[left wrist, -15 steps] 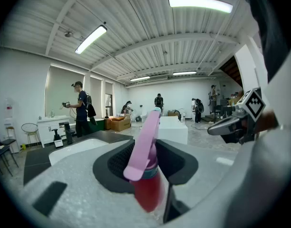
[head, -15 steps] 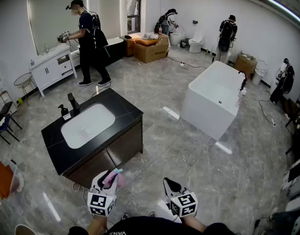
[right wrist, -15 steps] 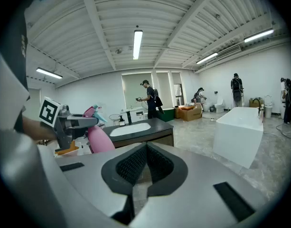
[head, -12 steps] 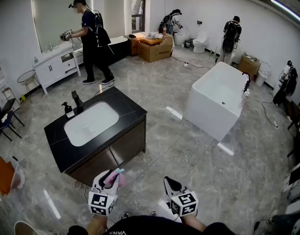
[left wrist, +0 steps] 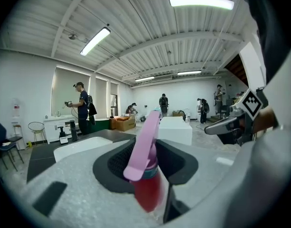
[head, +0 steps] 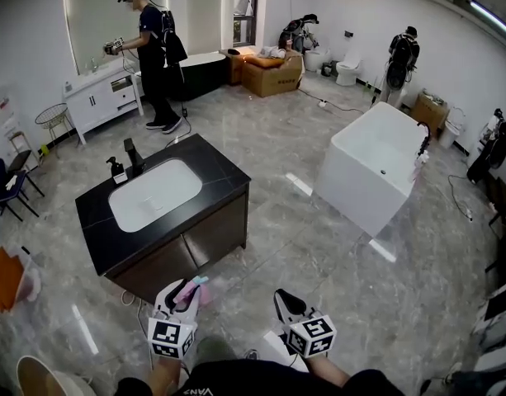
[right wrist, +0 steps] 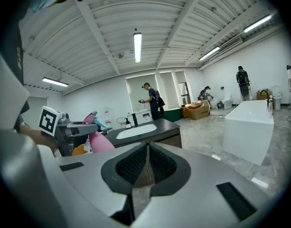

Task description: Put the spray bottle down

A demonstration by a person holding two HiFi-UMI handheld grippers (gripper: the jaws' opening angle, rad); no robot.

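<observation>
**2 hand-held grippers, 1 loaded with the spray bottle**

Head view: the left gripper (head: 183,289) had its jaws closed on the pink spray bottle (left wrist: 146,184). They pinched it just below the pink trigger, and the teal nozzle pointed forward. The bottle was held in the air over the grey floor, just in front of the black vanity (head: 96,221) with its white basin. The right gripper (head: 284,304) had its jaws pressed together with nothing between them. Each marker cube (head: 170,339) bore only black-and-white square codes, with no words. White lettering on the wearer's dark shirt (head: 236,382) was cut by the frame edge, and only "VAN" could be read. No label could be read on the bottle.
</observation>
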